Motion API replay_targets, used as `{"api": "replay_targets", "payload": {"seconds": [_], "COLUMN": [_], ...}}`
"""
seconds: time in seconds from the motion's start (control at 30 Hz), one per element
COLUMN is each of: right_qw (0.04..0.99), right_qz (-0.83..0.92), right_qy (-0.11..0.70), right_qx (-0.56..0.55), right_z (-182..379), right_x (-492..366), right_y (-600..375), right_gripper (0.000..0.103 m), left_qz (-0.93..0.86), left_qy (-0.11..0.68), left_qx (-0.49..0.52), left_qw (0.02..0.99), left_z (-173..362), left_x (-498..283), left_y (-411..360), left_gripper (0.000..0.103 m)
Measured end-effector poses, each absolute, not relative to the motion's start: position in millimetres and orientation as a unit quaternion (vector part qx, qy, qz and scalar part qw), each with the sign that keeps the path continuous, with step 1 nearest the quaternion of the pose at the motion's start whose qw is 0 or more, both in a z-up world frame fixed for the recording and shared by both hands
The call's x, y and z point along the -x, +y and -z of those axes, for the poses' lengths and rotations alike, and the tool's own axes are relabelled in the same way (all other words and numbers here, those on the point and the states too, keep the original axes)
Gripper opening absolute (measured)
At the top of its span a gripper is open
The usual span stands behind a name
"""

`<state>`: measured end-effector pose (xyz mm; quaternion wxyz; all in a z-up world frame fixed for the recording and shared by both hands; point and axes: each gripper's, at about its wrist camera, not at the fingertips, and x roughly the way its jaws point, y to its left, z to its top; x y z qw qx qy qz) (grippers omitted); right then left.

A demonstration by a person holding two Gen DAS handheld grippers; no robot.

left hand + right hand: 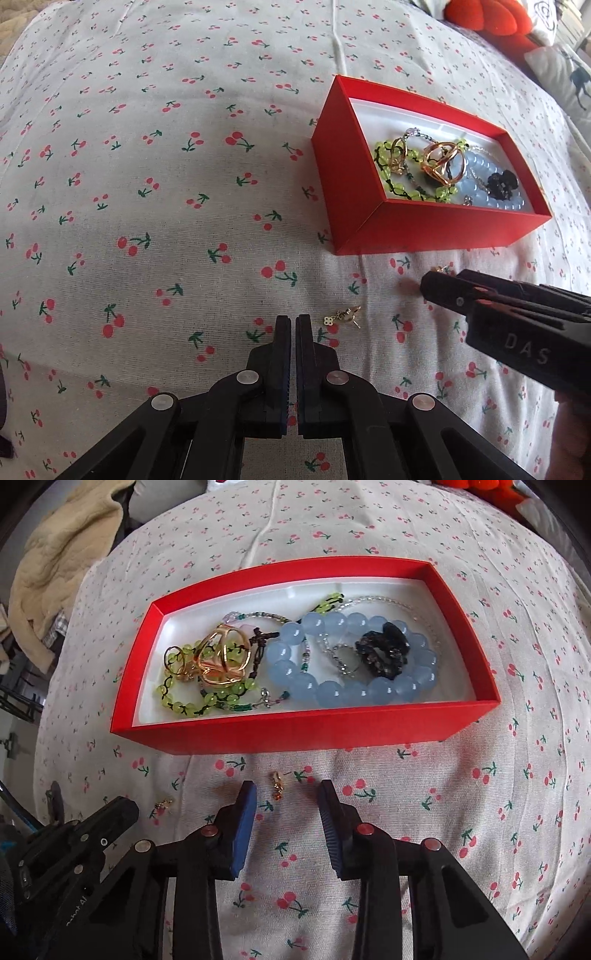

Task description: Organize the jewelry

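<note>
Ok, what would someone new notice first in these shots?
The bright red box on the cherry-print cloth, heaped with a blue bead bracelet, green beads and gold rings. Next, a small gold earring on the cloth between the open right gripper fingers, just short of the box.

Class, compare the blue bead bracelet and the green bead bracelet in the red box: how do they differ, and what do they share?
The blue bead bracelet has large, smooth, pale beads set close together; the green bead bracelet has smaller yellow-green beads spaced along dark cord. The blue one lies toward the right of the red box, the green one toward the left. A black ornament rests within the blue one; a gold ring sits on the green. Both lie loose on the white lining.
</note>
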<state>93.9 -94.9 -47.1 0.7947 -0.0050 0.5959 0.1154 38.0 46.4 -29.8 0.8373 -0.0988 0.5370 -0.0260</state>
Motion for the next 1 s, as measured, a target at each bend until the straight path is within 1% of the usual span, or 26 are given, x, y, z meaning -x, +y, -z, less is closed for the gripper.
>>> {"api": "replay_targets", "payload": {"seconds": [0.1, 0.17, 0.2, 0.47, 0.77, 1.0], "right_qw": [0.805, 0.807, 0.807, 0.801, 0.788, 0.792], "right_qz": [-0.110, -0.111, -0.111, -0.125, -0.128, -0.133], "right_qy": [0.582, 0.579, 0.578, 0.586, 0.602, 0.594], "right_qx": [0.030, 0.035, 0.037, 0.022, -0.031, -0.053], "right_z": [48, 49, 50, 47, 36, 20], "right_x": [-92, -93, -94, -93, -93, -89], "right_y": [-86, -84, -85, -95, -125, -141], "right_gripper": [0.023, 0.013, 0.011, 0.011, 0.011, 0.011], "left_qz": [0.029, 0.031, 0.032, 0.032, 0.040, 0.053], "left_qy": [0.535, 0.536, 0.536, 0.541, 0.541, 0.526], "left_qx": [0.098, 0.097, 0.096, 0.092, 0.113, 0.137], "left_qw": [0.838, 0.838, 0.838, 0.835, 0.832, 0.838], "left_z": [28, 27, 27, 28, 26, 13], "left_x": [-38, -38, -38, -36, -36, -36], "left_y": [46, 45, 44, 44, 49, 59], "left_gripper": [0.000, 0.000, 0.000, 0.000, 0.000, 0.000]}}
